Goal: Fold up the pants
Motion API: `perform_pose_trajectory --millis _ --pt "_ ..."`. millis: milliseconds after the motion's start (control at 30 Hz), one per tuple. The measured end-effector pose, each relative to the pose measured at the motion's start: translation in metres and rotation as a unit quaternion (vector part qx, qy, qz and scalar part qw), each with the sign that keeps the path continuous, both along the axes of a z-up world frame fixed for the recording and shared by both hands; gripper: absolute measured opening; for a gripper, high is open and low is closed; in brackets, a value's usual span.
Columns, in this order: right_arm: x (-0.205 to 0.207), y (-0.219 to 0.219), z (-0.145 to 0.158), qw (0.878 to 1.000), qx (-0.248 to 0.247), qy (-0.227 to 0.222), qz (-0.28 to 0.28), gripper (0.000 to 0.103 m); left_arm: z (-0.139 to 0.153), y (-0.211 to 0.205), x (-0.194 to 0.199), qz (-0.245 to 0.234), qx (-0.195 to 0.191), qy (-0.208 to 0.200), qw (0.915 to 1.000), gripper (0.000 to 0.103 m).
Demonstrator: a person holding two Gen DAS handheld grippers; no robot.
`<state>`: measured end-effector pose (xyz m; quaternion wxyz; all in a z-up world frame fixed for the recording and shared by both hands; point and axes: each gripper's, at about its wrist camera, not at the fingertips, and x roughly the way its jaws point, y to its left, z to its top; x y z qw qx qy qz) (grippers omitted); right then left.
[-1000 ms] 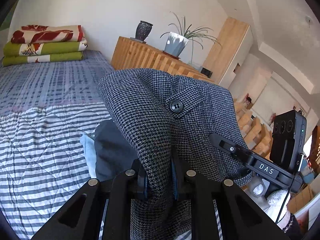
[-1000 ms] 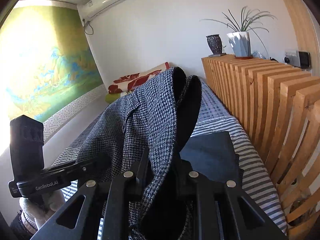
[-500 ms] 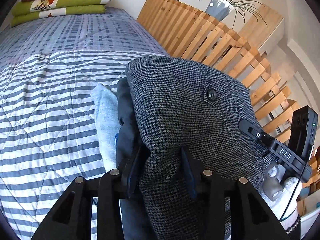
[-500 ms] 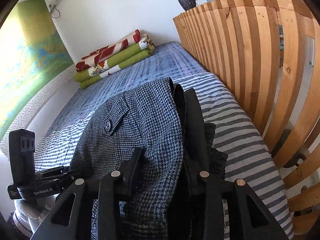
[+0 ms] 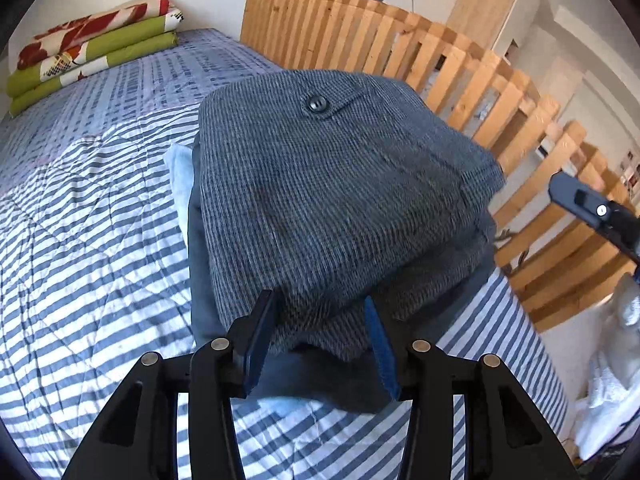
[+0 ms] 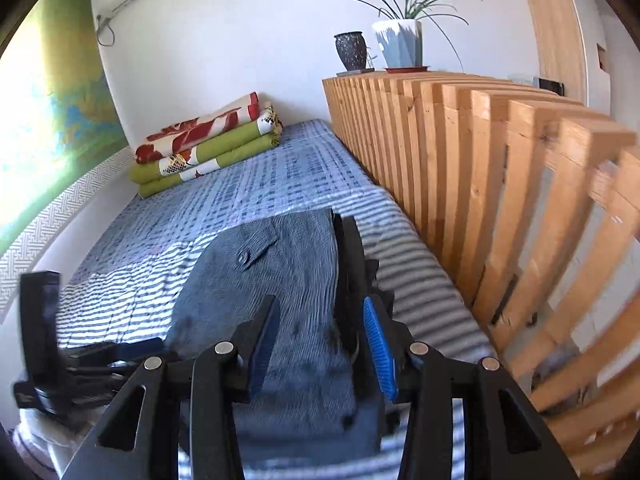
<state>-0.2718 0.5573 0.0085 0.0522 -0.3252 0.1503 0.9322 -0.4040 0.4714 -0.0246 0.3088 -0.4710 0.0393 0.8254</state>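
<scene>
One pair of grey houndstooth pants point(image 5: 340, 200) lies folded on the striped bed point(image 5: 80, 280), on top of a small stack of two other folded garments: a dark blue one point(image 5: 200, 280) directly beneath and a light blue one point(image 5: 180, 176) showing at the stack's far-left edge. One black button point(image 5: 317, 103) sits on the upper face of the pants. The stack lies along the side of the bed nearest the wooden slatted partition point(image 6: 480, 184).

The left gripper point(image 5: 320, 328) has its two fingers point(image 5: 260, 332) spread apart, one on each side of the near edge of the pants, with the cloth not visibly squeezed. The right gripper point(image 6: 320, 340) also has its two blue-padded fingers point(image 6: 378, 348) apart, above the near end of the pants and clamping nothing.

At the head of the bed, one folded quilt stack point(image 6: 204, 148) shows red-flowered and green layers. On top of the partition stand two vessels: one dark vase point(image 6: 351, 50) and one white pot with a plant point(image 6: 400, 42).
</scene>
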Motion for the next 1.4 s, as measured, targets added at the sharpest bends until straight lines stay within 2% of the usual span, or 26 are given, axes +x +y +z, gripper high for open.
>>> perform_pose_trajectory --millis 100,200,300,433,600,767,1000,1133,1200,1300,1400 --pt "0.044 -0.016 0.003 1.0 0.002 -0.013 0.003 0.04 0.004 -0.014 0.038 -0.008 0.001 -0.014 0.9999 0.049" --pt "0.082 -0.039 0.004 0.999 -0.004 -0.038 0.008 0.04 0.022 -0.034 0.09 -0.002 -0.012 0.021 0.9997 0.049" --pt "0.125 -0.07 0.009 0.999 -0.002 -0.045 0.017 0.04 0.046 -0.062 0.141 0.004 -0.014 0.049 0.9987 0.049" --pt "0.18 -0.114 0.023 0.999 -0.002 -0.032 0.032 0.04 0.091 -0.102 0.211 0.019 -0.01 0.092 0.9956 0.049" --pt "0.237 -0.179 0.044 0.997 0.048 -0.013 0.056 0.041 0.146 -0.156 0.295 0.032 -0.004 0.146 0.9888 0.05" --pt "0.285 -0.227 0.067 0.996 0.058 0.017 0.062 0.042 0.19 -0.206 0.373 0.044 0.009 0.19 0.9807 0.056" --pt "0.344 -0.272 0.089 0.994 0.064 0.058 0.061 0.046 0.211 -0.253 0.452 0.054 0.011 0.224 0.9731 0.058" --pt "0.356 -0.286 0.088 0.995 0.059 0.057 0.052 0.048 0.211 -0.271 0.474 0.052 0.027 0.228 0.9718 0.059" --pt "0.354 -0.29 0.086 0.996 0.053 0.054 0.05 0.05 0.209 -0.277 0.475 0.053 0.036 0.233 0.9704 0.065" --pt "0.346 -0.298 0.079 0.996 0.057 0.053 0.042 0.051 0.196 -0.284 0.463 0.056 0.049 0.227 0.9709 0.069" --pt "0.326 -0.303 0.068 0.996 0.073 0.049 0.032 0.051 0.179 -0.285 0.434 0.059 0.037 0.222 0.9725 0.069"
